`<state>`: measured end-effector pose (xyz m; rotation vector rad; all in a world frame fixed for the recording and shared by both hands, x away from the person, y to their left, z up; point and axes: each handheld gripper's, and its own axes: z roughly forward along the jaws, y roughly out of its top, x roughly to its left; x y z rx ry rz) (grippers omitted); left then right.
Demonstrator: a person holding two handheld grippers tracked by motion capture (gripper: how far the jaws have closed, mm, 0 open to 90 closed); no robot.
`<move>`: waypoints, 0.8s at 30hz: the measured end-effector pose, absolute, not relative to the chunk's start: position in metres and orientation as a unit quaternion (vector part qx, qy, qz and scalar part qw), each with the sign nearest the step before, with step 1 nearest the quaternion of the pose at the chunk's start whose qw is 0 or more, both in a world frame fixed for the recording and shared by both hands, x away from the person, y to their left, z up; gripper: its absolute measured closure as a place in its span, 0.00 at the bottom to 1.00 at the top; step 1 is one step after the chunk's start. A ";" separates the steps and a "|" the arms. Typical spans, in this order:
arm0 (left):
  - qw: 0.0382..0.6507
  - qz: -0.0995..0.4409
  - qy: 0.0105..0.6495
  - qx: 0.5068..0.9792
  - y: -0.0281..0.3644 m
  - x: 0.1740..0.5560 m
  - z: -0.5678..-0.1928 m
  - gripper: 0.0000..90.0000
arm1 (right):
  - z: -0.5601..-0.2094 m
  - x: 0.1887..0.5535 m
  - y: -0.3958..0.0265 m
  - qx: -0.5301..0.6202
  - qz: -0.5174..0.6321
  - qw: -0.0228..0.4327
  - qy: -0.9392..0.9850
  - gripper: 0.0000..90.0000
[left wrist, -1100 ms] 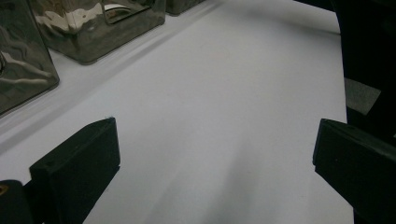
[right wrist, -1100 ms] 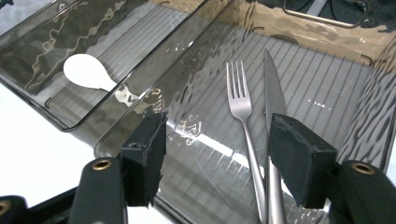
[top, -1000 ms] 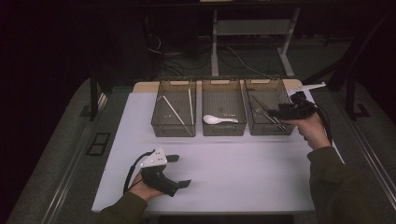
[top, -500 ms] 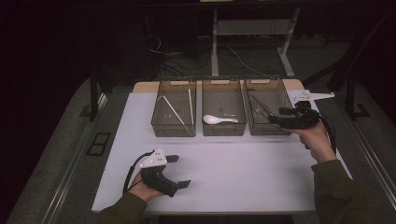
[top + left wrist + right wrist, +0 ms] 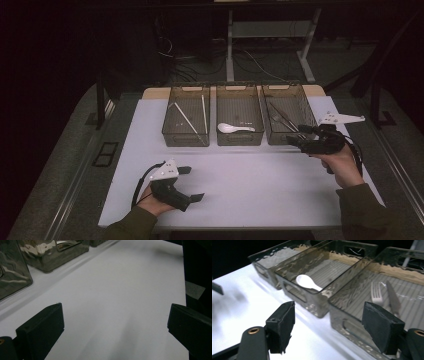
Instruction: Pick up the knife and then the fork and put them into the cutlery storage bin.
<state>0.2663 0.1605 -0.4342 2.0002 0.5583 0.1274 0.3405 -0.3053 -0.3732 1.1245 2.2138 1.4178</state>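
Bottom left of the high view, left gripper (image 5: 189,184) rests low on the white counter (image 5: 250,185), fingers spread w/ nothing between them. Mid-right, right gripper (image 5: 296,138) is held just in front of the right bin (image 5: 289,120), fingers also apart and empty. Farther up, three clear bins sit in a row across the centre: left bin (image 5: 186,120) w/ chopsticks (image 5: 187,120), middle bin (image 5: 239,120) w/ a white spoon (image 5: 308,282), right one w/ a fork (image 5: 376,293) and knife (image 5: 393,298).
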 end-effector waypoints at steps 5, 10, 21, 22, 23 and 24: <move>0.507 0.053 0.231 0.829 0.160 0.266 -0.434 0.00 | -0.378 0.330 -0.299 0.379 0.487 0.140 0.775 0.23; 0.507 0.054 0.231 0.829 0.161 0.266 -0.434 0.00 | -0.385 0.320 -0.294 0.367 0.480 0.146 0.783 0.21; 0.507 0.053 0.230 0.829 0.161 0.266 -0.434 0.00 | -0.401 0.298 -0.293 0.369 0.484 0.157 0.777 0.20; 0.506 0.053 0.229 0.830 0.161 0.266 -0.434 0.00 | -0.403 0.295 -0.293 0.369 0.484 0.159 0.777 0.20; 0.504 0.053 0.228 0.831 0.161 0.266 -0.433 0.00 | -0.404 0.294 -0.293 0.369 0.483 0.159 0.778 0.20; 0.506 0.054 0.228 0.830 0.161 0.266 -0.434 0.00 | -0.405 0.293 -0.293 0.368 0.483 0.158 0.779 0.20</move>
